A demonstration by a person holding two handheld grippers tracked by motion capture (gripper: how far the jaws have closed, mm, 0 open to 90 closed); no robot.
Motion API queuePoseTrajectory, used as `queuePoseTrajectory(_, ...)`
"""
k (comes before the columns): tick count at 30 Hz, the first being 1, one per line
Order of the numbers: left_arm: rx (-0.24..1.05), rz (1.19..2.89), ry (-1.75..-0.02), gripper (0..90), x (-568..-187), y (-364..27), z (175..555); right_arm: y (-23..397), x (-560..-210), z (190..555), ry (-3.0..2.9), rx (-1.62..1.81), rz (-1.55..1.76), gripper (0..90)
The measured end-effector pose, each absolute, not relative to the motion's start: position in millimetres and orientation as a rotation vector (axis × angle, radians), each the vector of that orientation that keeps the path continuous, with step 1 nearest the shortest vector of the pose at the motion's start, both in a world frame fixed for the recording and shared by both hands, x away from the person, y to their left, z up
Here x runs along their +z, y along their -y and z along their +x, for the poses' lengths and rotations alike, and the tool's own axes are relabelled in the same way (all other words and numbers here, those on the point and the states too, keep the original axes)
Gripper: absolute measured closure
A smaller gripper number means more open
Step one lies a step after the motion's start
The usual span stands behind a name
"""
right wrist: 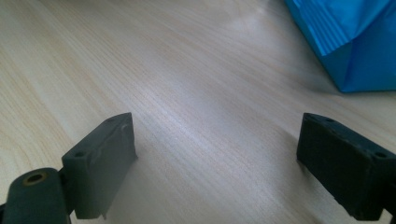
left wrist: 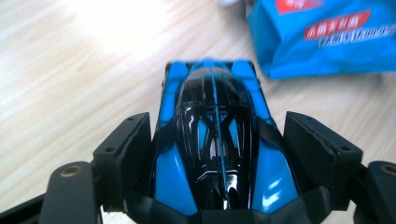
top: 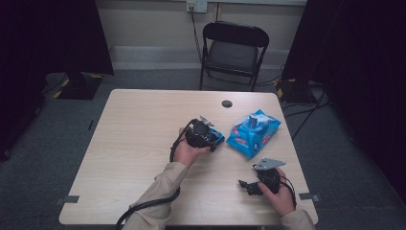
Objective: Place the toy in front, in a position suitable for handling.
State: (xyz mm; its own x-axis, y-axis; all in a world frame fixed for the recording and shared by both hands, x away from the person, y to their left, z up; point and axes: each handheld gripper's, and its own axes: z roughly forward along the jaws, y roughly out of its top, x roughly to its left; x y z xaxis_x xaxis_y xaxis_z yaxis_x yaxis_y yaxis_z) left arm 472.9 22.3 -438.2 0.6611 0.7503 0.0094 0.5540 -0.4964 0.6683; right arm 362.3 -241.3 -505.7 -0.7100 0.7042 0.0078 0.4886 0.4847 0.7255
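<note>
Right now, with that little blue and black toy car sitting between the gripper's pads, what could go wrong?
The left gripper has the toy car between its pads, but the car's sides are smooth, glossy and tapered, so it might slip out or twist if lifted. The blue packet lies close beside the car, so a swing that way could knock it. The right gripper stands open and empty over the table, too far away to catch a drop.

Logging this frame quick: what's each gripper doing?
Left gripper: shut on the toy car.
Right gripper: open, nothing between the jaws, over the table.
</note>
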Motion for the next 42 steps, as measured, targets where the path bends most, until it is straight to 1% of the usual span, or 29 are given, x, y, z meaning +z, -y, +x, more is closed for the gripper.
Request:
queuePoseTrajectory(16, 0.425, 2.238, -0.978, 24.5, -402, -9, 491, 241, -506, 362, -2.441, 1.056, 1.011, 10.9)
queuePoseTrajectory(42, 0.426, 2.235, -0.989, 24.5, -383, -14, 501, 241, -506, 362, -2.441, 1.056, 1.009, 10.8)
